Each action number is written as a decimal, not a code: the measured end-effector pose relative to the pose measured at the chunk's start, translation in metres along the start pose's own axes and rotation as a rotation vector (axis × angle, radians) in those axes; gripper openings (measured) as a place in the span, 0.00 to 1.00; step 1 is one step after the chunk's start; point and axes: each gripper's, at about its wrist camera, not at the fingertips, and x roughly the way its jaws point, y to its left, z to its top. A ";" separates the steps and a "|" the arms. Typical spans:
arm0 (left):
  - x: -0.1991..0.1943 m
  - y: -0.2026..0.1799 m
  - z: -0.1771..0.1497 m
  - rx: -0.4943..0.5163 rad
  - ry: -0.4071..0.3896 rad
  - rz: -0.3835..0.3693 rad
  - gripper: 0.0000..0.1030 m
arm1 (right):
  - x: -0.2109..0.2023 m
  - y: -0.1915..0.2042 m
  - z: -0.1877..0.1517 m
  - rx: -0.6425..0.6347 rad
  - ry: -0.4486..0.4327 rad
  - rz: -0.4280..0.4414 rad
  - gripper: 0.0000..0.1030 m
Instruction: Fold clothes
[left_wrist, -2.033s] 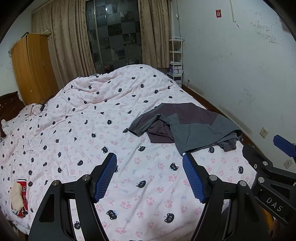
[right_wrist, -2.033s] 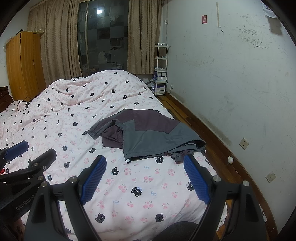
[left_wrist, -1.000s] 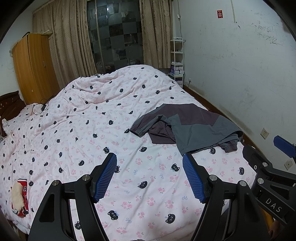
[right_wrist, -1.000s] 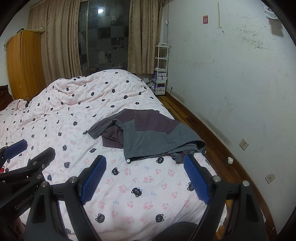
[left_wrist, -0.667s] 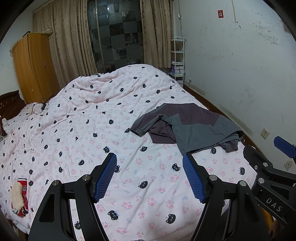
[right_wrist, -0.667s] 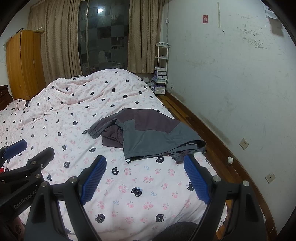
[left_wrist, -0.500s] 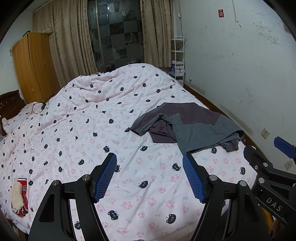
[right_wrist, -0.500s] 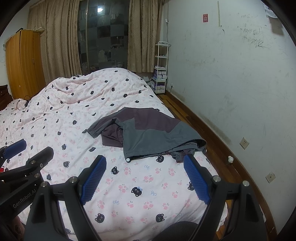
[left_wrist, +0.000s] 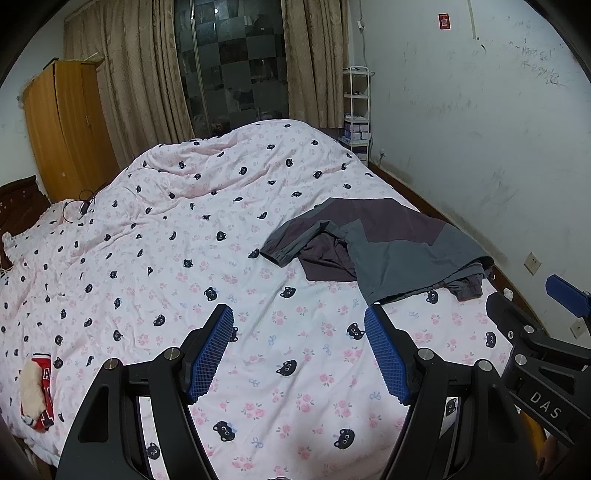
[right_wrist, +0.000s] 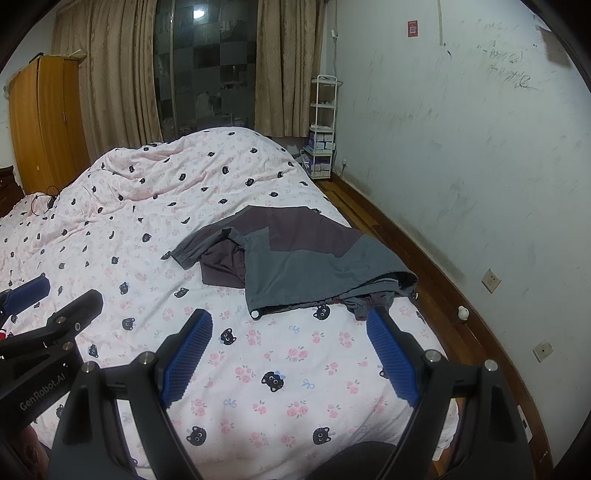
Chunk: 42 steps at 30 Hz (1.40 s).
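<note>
On the bed, right side: a crumpled jacket (left_wrist: 391, 247) (right_wrist: 306, 258), grey with dark purple panels, lies near the edge closest to the wall.
Jacket shape: one sleeve (left_wrist: 291, 240) sticks out to the left, its cuff flat on the duvet; the dark lining shows beneath the front; the hem (right_wrist: 280, 306) faces the cameras, with a small white toggle at its corner.
Jacket far end: bunched fabric hangs at the bed's right edge.
Left hand-held gripper (left_wrist: 299, 354): wide apart, nothing between the blue pads, hovering above the duvet short of the jacket, clear of the cloth.
Right hand-held gripper (right_wrist: 291, 354): wide apart too, empty, over the duvet just before the hem, not touching it.
Grippers together: side by side, each showing at the edge of the other's view.
Duvet (left_wrist: 184, 236) (right_wrist: 147, 206): pink, printed with black cat faces and small flowers, rumpled toward the far end.
Red-and-white item (left_wrist: 37, 391): at the bed's near left corner, well apart from the jacket; too small to tell what it is.
Cable (left_wrist: 79, 208): a dark loop on the far left of the bed.
Room: wardrobe (left_wrist: 62, 129) at left, curtains (left_wrist: 140, 74) by a dark window, white shelf rack (left_wrist: 356, 110) in the corner, scuffed wall (right_wrist: 461, 147) at right.
</note>
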 end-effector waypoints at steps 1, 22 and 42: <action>0.002 0.000 0.000 -0.001 0.002 -0.001 0.67 | 0.003 0.000 0.000 0.000 0.004 0.002 0.85; 0.036 0.019 -0.002 -0.052 0.036 0.022 0.67 | 0.116 0.031 -0.019 -0.048 0.107 0.077 0.85; 0.088 0.036 -0.003 -0.071 0.063 0.018 0.67 | 0.221 0.049 -0.032 -0.138 0.180 0.009 0.83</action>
